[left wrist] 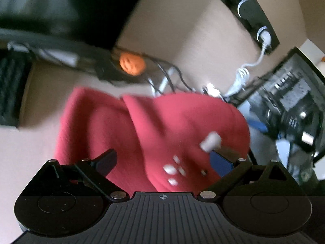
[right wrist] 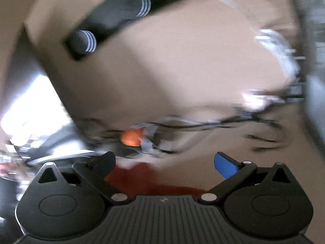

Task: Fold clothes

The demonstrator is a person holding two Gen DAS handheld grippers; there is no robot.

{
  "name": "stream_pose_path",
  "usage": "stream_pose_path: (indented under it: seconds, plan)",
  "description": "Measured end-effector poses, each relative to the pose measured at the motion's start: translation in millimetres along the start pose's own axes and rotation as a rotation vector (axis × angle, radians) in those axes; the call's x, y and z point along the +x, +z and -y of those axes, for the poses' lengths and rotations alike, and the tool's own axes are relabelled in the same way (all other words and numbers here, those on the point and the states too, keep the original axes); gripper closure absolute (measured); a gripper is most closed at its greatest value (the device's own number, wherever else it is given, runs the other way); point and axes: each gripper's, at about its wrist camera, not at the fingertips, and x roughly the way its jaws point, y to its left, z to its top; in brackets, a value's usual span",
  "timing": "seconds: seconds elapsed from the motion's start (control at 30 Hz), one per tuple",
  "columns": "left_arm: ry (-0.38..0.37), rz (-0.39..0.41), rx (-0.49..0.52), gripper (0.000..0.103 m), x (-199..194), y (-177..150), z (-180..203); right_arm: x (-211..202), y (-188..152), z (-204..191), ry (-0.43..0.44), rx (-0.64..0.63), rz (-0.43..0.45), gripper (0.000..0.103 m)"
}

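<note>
One red garment (left wrist: 154, 130) bunched; left claw (left wrist: 164, 162) and right claw (right wrist: 165, 162) both spread, seemingly holding nothing

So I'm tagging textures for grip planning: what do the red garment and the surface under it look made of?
The red garment looks like soft, matte knit or fleece: fuzzy surface, rounded folds, small white printed marks. The table looks like a smooth, pale beige laminate or painted board, evenly coloured with no grain visible; blur leaves that open.

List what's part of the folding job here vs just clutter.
Job: red garment; left hand-held gripper, open over it; right hand-held gripper, open.

Clutter: orange ball; white cable; black power strip; black striped socks.
</note>
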Motion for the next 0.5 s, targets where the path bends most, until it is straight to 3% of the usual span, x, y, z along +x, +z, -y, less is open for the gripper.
stream_pose_path:
  seconds: [0.17,0.3,0.4,0.5]
  plan:
    - [-0.027,-0.055,-0.006,0.003,16,-12,11,25,1,-24,0.197,0.03,-0.07,0.0]
    - [-0.032,-0.028,-0.032,0.003,18,-16,14,38,-4,-36,0.315,0.059,-0.118,0.0]
    - [-0.095,0.001,-0.058,0.003,7,-10,14,23,-10,-37,0.377,0.09,-0.121,0.0]
    - [-0.18,0.041,0.0,0.003,-18,-4,21,-1,-24,-52,0.454,0.062,-0.113,0.0]
